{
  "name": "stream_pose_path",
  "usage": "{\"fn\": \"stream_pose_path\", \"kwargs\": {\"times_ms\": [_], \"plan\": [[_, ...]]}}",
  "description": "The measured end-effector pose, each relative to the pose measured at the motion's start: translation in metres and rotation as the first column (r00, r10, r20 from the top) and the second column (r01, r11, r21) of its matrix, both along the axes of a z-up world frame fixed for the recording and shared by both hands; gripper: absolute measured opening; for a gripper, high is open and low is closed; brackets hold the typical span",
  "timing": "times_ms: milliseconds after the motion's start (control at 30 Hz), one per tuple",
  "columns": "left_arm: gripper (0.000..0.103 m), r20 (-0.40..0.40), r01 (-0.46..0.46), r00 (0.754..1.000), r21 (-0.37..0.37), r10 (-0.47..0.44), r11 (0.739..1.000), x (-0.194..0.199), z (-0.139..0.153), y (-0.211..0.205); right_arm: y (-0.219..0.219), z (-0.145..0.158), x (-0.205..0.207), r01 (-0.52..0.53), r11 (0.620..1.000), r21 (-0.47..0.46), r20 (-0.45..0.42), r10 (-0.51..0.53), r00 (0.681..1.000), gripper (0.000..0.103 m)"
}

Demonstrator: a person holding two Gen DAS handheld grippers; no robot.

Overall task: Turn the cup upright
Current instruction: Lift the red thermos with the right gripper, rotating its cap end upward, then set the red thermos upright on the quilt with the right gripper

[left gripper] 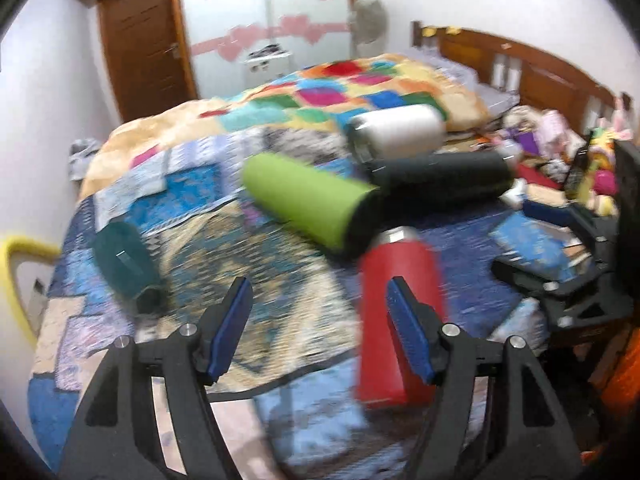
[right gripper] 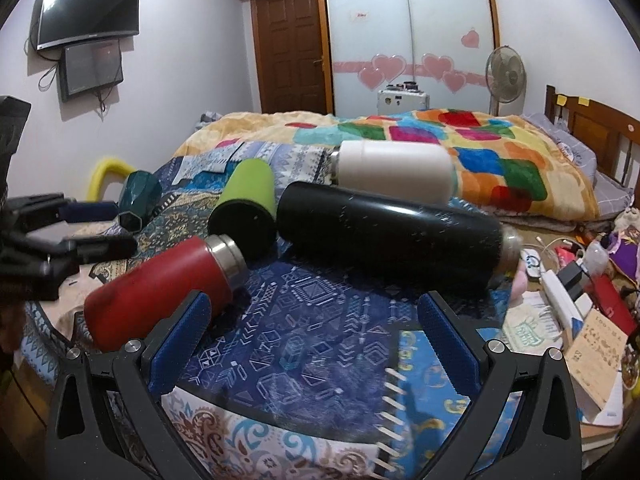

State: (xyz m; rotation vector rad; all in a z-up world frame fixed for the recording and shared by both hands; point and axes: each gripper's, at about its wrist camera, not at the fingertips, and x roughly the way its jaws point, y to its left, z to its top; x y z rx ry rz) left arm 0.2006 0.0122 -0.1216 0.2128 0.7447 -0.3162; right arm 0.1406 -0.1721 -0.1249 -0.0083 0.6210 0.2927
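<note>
Both grippers hang with blue ribbed pads spread and nothing between them: the right gripper [right gripper: 314,342] over bare patterned bedspread [right gripper: 312,344], the left gripper [left gripper: 318,330] just beside the red bottle [left gripper: 400,312]. Lying on their sides are a long glossy black flask [right gripper: 388,232], a matte white bottle [right gripper: 394,170], the red bottle with its steel neck, a lime-green sleeved cup [right gripper: 244,208] touching the flask, and, well apart near the bed's left edge, a small faceted teal cup [right gripper: 138,200].

home bedroom | bed [right gripper: 520,184] | wardrobe [right gripper: 408,28] | wall TV [right gripper: 90,8]
</note>
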Motion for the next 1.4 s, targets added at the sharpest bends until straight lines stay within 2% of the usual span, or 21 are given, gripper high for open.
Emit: {"fn": "stream_pose_path", "kwargs": {"times_ms": [133,400,533,867,1033,1200,1333,1400], "plan": [[0.068,-0.056,-0.024,0.998,0.002,0.024,1.0,0.003,-0.017,0.017,0.015,-0.009,0.007,-0.023,0.999,-0.028,-0.021,0.022,1.0,0.103],[0.068,-0.063,-0.01,0.998,0.003,0.011,1.0,-0.019,-0.033,0.026,0.025,-0.013,0.011,-0.05,0.997,-0.058,-0.045,0.048,0.998,0.103],[0.068,-0.073,0.015,0.997,-0.033,-0.017,0.999,-0.029,-0.037,0.021,0.027,-0.008,0.012,-0.058,0.994,-0.091,-0.032,0.055,0.998,0.103],[0.068,-0.03,0.038,0.999,-0.078,-0.04,0.996,-0.049,-0.032,0.005,0.027,0.003,0.011,-0.068,0.984,-0.167,-0.034,0.063,0.997,0.103],[0.068,0.04,-0.004,0.999,-0.064,0.007,0.998,-0.053,-0.024,0.01,0.029,0.03,0.006,-0.085,0.99,-0.112,-0.022,0.083,0.996,0.103],[0.068,0.074,-0.031,0.997,-0.069,0.036,0.997,-0.057,-0.022,0.016,0.049,0.043,0.013,-0.155,0.988,-0.02,-0.085,0.153,0.985,0.103],[0.068,0.121,-0.075,0.989,-0.075,0.083,0.994,-0.061,-0.018,0.028,0.071,0.03,0.021,-0.181,0.982,-0.047,-0.145,0.172,0.974,0.102],[0.069,0.144,-0.103,0.983,-0.077,0.113,0.992,-0.062,-0.016,0.035,0.081,0.024,0.027,-0.195,0.979,-0.055,-0.182,0.182,0.966,0.095]]}}
